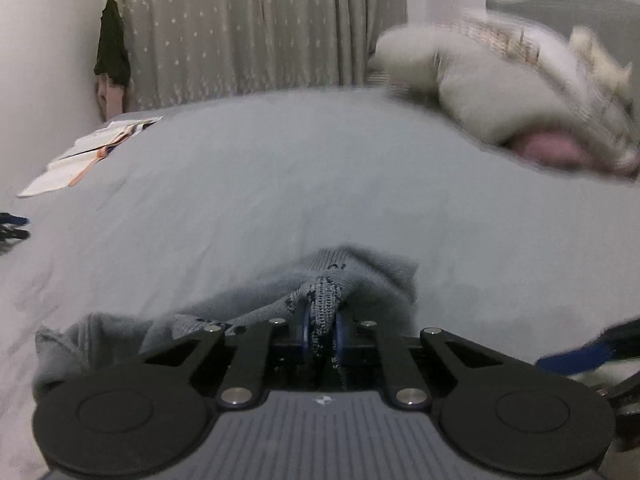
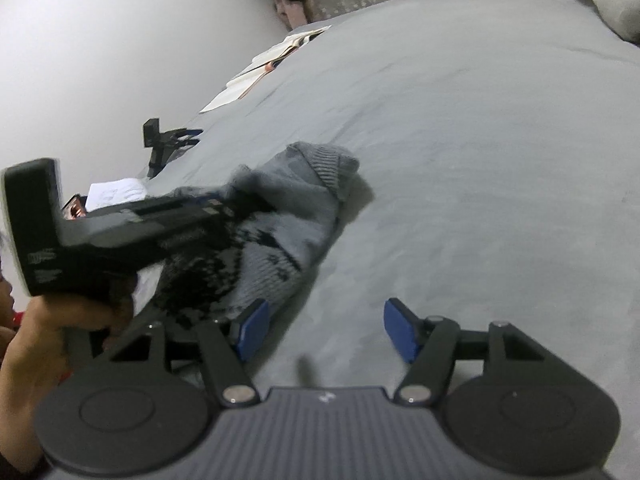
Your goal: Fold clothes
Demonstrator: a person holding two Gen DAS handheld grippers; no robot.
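In the left wrist view, one grey knitted sweater [image 1: 256, 312] is seen, bunched on the grey bedsheet [image 1: 320, 184] just in front of the camera. The left gripper [image 1: 323, 330] is closed tightly on a ribbed fold of this knit, so that only a narrow strip of cloth is visible between its two blue pads [image 1: 305, 330]. One open book [image 1: 86, 156] with pale pages is laid flat near the far left edge of the bed. One heap of pale bedding [image 1: 516, 84] is seen at the upper right, blurred. Behind the bed a grey curtain [image 1: 256, 28] with small light dots is hung, and one dark garment [image 1: 112, 46] is hung on the wall beside it.

In the right wrist view, the right gripper [image 2: 326, 330] is spread wide, and nothing is held between its two blue pads [image 2: 400, 330]; the sheet is seen under it. The same sweater [image 2: 288, 216] is seen to the left on the sheet, with a dark pattern on its knit and a ribbed edge at the top. The left gripper [image 2: 212, 208] is seen from the side, held by a hand [image 2: 48, 328], and its tips are hidden in the cloth. One more black device [image 2: 164, 144] is laid near the bed edge.
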